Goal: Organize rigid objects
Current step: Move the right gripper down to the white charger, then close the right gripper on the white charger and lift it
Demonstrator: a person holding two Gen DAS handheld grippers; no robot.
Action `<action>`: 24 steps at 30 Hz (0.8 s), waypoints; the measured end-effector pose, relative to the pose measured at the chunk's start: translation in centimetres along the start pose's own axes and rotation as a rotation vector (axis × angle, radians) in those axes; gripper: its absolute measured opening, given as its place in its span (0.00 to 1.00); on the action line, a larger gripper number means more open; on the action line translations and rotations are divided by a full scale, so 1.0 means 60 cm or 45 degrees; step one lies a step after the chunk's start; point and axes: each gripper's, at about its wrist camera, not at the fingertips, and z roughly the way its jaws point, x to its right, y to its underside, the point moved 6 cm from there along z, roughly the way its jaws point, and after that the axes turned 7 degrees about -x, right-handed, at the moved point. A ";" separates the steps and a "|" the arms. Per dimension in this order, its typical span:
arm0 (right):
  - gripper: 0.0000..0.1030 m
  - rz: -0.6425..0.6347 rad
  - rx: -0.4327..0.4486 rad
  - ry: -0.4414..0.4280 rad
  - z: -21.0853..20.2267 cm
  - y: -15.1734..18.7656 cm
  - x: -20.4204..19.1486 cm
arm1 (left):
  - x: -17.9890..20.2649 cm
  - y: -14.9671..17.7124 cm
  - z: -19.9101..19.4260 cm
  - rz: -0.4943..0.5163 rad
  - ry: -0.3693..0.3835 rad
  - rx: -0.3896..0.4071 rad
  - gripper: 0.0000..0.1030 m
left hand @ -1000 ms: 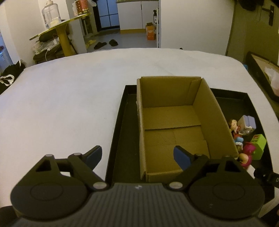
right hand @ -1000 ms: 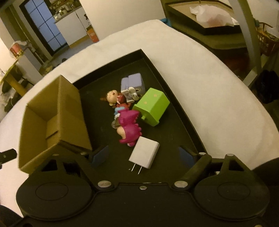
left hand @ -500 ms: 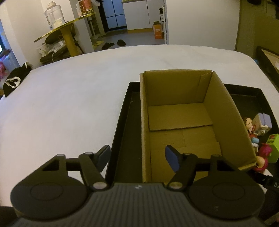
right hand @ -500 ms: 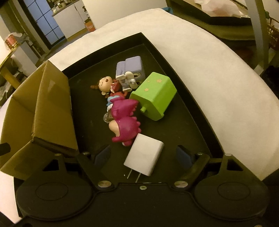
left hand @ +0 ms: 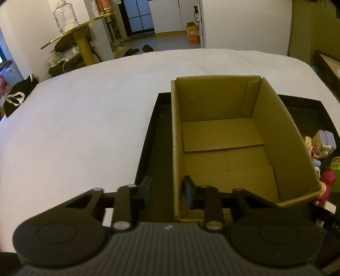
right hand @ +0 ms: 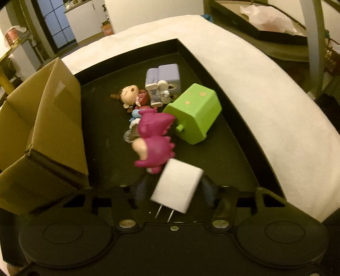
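The left gripper (left hand: 165, 191) straddles the near left wall of an open cardboard box (left hand: 223, 152), its jaws closing, one finger outside the wall and one inside, neither visibly pressing the card; the box stands empty in a black tray (left hand: 153, 148) on a white-covered table (left hand: 74, 127). The right gripper (right hand: 174, 187) is closing its jaws around a white plug charger (right hand: 177, 187), which lies on the tray floor between the fingers with its two prongs pointing back toward the camera; a thin gap shows on either side of it. Touching the charger's far corner lies a magenta dinosaur figure (right hand: 155, 142); just beyond sit a green cube toy (right hand: 195, 114), a small doll (right hand: 128, 96) and a lilac block toy (right hand: 163, 81), all clustered right of the box. Farther off, a yellow side table (left hand: 78, 36) carries a clear water jug (left hand: 64, 16).
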 end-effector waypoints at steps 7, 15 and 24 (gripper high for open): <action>0.35 0.009 0.066 -0.028 -0.019 -0.001 0.000 | -0.014 0.000 -0.016 -0.004 -0.029 0.030 0.13; 0.35 0.024 0.130 -0.069 -0.041 -0.006 0.001 | -0.017 0.006 -0.035 0.029 -0.042 0.054 0.11; 0.35 0.053 0.183 -0.133 -0.063 -0.009 0.002 | -0.029 0.008 -0.045 0.042 -0.059 0.073 0.11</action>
